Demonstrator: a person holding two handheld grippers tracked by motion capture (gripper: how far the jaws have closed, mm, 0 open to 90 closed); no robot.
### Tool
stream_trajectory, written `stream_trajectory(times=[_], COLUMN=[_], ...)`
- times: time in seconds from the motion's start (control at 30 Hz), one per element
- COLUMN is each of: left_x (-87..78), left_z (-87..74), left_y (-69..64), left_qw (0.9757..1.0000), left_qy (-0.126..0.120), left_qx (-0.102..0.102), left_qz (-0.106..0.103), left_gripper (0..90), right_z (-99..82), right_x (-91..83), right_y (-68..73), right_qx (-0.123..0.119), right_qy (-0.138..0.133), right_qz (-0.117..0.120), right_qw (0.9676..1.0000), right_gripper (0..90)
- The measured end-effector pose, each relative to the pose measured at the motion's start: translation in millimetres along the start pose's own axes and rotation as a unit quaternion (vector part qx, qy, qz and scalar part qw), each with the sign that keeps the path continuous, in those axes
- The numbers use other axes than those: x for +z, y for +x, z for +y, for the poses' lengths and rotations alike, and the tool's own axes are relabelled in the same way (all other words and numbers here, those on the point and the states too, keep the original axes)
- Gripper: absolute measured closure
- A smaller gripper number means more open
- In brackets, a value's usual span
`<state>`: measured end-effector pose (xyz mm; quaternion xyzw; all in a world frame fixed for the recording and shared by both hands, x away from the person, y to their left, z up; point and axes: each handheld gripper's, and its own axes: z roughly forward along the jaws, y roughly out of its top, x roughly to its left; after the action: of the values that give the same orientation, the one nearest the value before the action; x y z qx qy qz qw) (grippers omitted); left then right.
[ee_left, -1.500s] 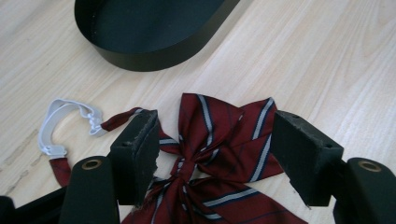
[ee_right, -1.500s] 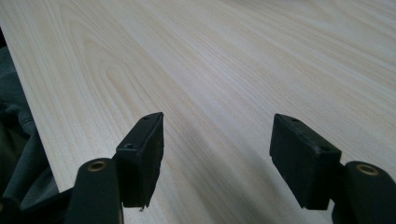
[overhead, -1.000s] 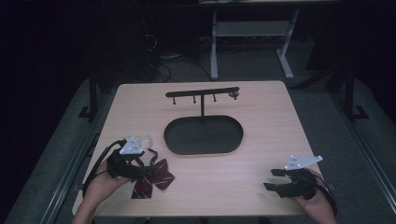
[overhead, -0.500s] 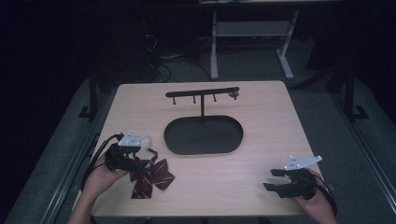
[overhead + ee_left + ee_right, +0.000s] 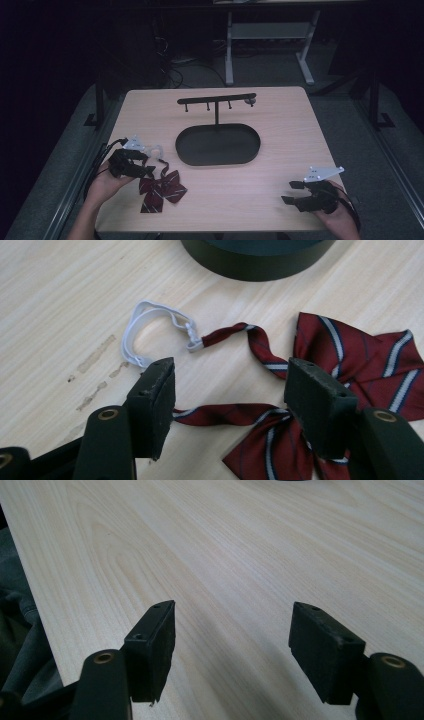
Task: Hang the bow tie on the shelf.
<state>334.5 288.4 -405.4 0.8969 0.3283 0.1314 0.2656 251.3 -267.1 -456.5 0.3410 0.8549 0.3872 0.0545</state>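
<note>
No readable txt, labels, brands or nos. anywhere; table, tie, stand all unmarked.

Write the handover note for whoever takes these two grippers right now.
Left gripper: its jaws have just been closing a little but stand wide, over the dark red strap of the striped bow tie; the pads do not press on it.
Right gripper: open, holding nothing, over bare table at the near right corner.
Things: the bow tie lies flat at the near left, its white elastic loop curled beside the strap. The black stand with hooks rises from the oval tray at the table's middle; its hooks are bare.
Done: nothing picked up yet.
Left: probably grip the strap or loop, lift, and hang the bow tie on the stand.
</note>
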Motion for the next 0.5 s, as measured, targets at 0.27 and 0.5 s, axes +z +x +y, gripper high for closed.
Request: stream_trajectory(times=[0.27,0.5], left_x=[6.8,10.9], left_z=[-0.2,-0.1], left_y=[8.6,13.9], left_qw=[0.9999,0.9997], left_qy=[0.014,0.022], left_qx=[-0.006,-0.007], left_qz=[0.001,0.002], left_gripper=[38.7,42.0], right_z=[0.1,0.3], right_x=[-1.0,-0.3], right_y=[0.2,0.3], right_qx=[0.002,0.002], right_qy=[0.001,0.0], right_qz=[-0.001,-0.001], right_qw=[1.0,1.0], right_gripper=[34.6,34.7])
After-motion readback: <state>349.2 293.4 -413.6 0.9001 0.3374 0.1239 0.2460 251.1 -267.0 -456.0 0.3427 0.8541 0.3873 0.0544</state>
